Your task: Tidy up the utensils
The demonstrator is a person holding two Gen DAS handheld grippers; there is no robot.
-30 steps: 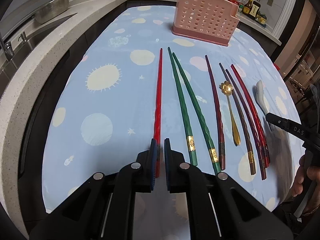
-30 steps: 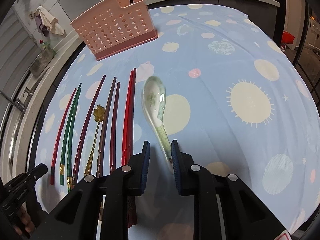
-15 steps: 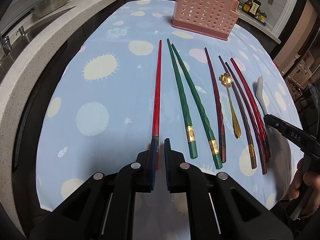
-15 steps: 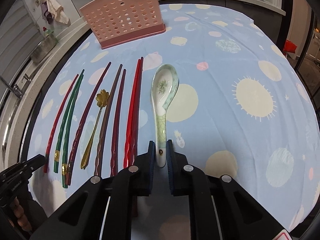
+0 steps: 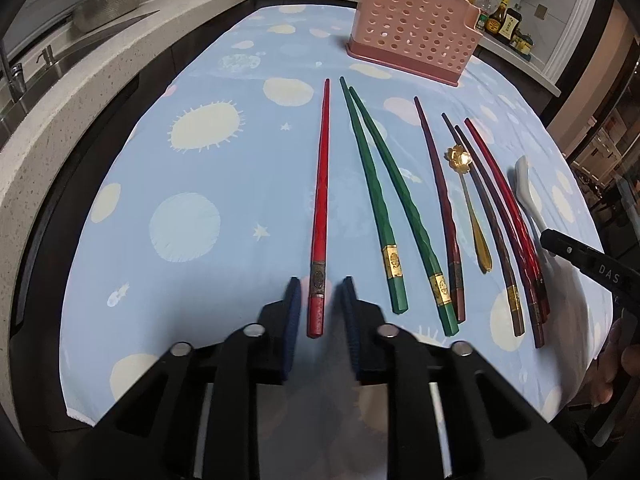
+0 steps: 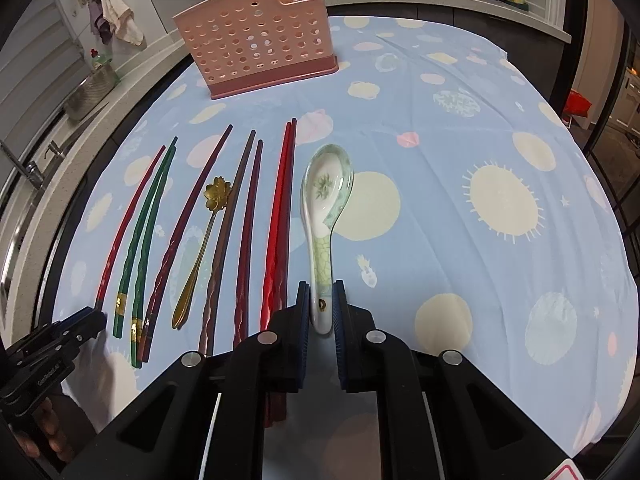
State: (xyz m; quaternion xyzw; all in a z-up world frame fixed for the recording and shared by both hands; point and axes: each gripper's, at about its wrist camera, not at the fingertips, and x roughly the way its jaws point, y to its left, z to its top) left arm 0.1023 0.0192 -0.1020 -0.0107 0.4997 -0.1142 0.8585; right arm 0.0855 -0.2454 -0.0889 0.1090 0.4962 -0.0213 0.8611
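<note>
A red chopstick (image 5: 322, 184) lies on the blue cloth, its thick end between the fingers of my left gripper (image 5: 320, 284). The jaws stand open, with a gap on each side of the stick. My right gripper (image 6: 321, 286) is shut on the handle of a white ceramic spoon (image 6: 326, 188) with a green pattern, bowl pointing away. Between them lie two green chopsticks (image 5: 376, 192), several dark red and brown chopsticks (image 6: 244, 232) and a small gold flower spoon (image 6: 204, 240). A pink perforated utensil holder (image 6: 260, 40) stands upright at the far end.
The table carries a light blue cloth (image 6: 480, 140) with suns and dots. A stone counter with a sink and tap (image 5: 24, 76) runs along the left. Bottles (image 5: 504, 20) and a stove stand at the back. A person's hand (image 5: 616, 360) holds the right gripper.
The right jaws closed on the spoon's handle, and the spoon rolled from its side to bowl up. The left jaws now stand wider around the red chopstick's end.
</note>
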